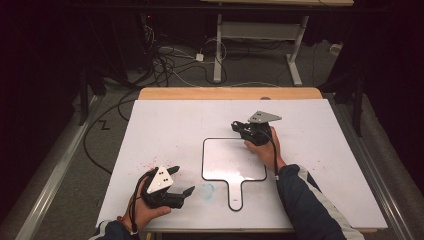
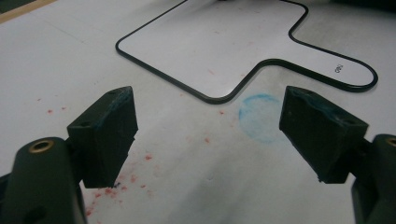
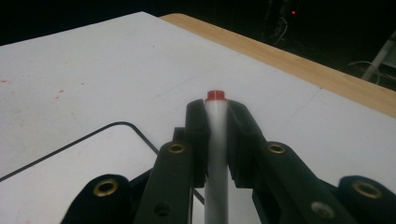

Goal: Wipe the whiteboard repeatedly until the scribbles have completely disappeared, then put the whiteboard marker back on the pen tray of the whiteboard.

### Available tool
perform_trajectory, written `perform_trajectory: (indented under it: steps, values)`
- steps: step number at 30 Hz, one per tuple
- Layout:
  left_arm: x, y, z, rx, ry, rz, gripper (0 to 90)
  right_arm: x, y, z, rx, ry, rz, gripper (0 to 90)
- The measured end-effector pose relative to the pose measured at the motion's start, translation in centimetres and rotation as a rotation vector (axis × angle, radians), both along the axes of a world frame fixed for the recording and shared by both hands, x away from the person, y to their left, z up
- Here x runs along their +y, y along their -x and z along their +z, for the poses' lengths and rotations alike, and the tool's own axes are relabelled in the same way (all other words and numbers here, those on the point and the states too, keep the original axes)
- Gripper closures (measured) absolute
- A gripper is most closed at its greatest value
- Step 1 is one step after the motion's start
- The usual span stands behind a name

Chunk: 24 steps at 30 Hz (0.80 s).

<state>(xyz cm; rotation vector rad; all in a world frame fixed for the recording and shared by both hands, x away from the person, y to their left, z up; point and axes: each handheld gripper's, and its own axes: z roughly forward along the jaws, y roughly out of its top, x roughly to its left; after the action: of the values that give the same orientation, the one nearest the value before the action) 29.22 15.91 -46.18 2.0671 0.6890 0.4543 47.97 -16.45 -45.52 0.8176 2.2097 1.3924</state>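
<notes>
Overhead light is brightening the white table sheet (image 1: 165, 120) while darkness is swallowing the room from nine round to three o'clock. In both gripper views, near parts are blurring softly and shadows are staying faint.

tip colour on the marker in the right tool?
Red, on the white marker; clearest in the right gripper view.

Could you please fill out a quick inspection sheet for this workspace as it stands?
Surface: white table cover, red specks and a blue round smudge.
Job's things: paddle-shaped whiteboard lying flat; white marker with red end.
Clutter: nothing seen.
Grippers: left gripper jaws open, nothing between; right gripper jaws shut on the marker, at the board's far right corner.
Cables: loose floor cables.
Surroundings: dark room, second desk's legs.
</notes>
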Motion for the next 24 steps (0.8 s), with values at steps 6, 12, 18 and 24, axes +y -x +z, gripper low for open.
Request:
perform_trajectory:
  steps: [6, 12, 18, 24]
  values:
    - [0.1, -0.1, 0.0, 0.001, -0.001, 0.000, 18.4, -0.6, 1.6, 1.0, 0.001, -0.059, 0.009, 81.2]
    - [0.3, 0.0, 0.0, 0.000, -0.003, 0.004, 18.4, -1.9, 3.4, 2.9, -0.025, -0.110, 0.007, 81.3]
    - [0.4, 0.1, 0.1, -0.005, -0.004, 0.016, 18.4, -3.6, 5.1, 3.9, -0.034, -0.156, 0.007, 81.3]
    - [0.6, 0.1, 0.1, -0.006, -0.007, 0.031, 18.4, -5.8, 7.5, 5.5, -0.014, -0.181, -0.001, 81.3]
